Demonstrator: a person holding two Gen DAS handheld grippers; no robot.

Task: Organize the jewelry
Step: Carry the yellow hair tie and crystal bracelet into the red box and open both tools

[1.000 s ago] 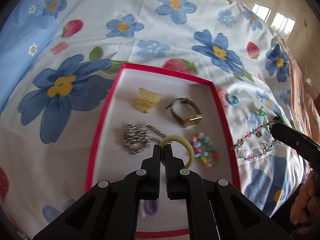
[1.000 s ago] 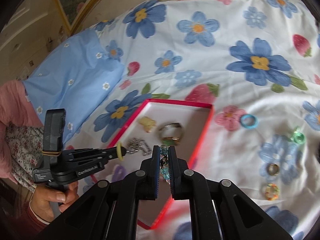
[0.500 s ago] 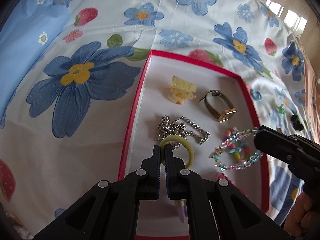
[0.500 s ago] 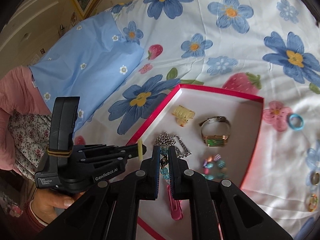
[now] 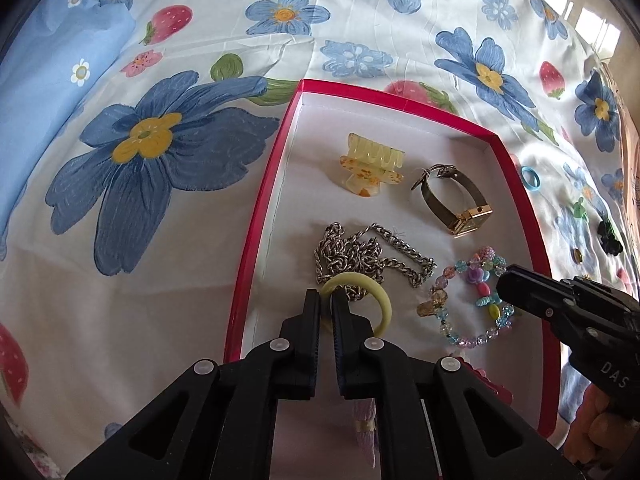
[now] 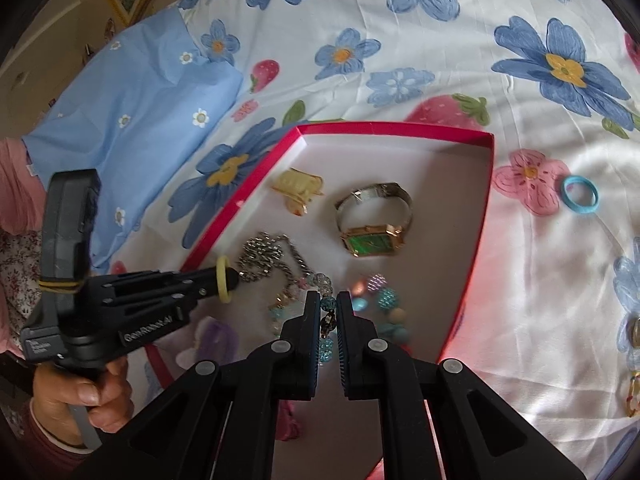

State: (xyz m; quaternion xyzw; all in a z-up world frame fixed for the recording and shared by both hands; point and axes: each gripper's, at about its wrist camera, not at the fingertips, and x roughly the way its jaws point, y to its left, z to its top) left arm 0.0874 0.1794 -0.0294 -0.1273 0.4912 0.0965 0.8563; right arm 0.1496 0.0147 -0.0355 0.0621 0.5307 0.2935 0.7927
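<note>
A red box point(image 5: 256, 224) with a white floor lies on the flowered bedsheet. In it are a yellow hair claw point(image 5: 370, 164), a gold watch point(image 5: 456, 200) and a silver chain point(image 5: 360, 254). My left gripper point(image 5: 325, 298) pinches a yellow-green hair ring point(image 5: 378, 300) just over the chain; its jaws are opening, the ring still between the pads. The right gripper point(image 6: 329, 300) is shut on a pastel beaded bracelet point(image 5: 472, 320). That bracelet hangs low over a chunky coloured bead bracelet point(image 6: 380, 292) in the box. The right gripper's tip point(image 5: 502, 286) enters from the right.
A blue ring point(image 6: 581, 199) and several small rings point(image 6: 636, 332) lie on the sheet right of the box. A purple piece point(image 6: 214, 338) and a pink clip point(image 5: 492, 384) sit at the box's near end. A blue pillow point(image 6: 132, 100) is at left. A hand point(image 6: 80, 396) holds the left gripper.
Both grippers have come down closer to the box. The right one carried the beaded bracelet from beside the box's right rim to over the beads inside.
</note>
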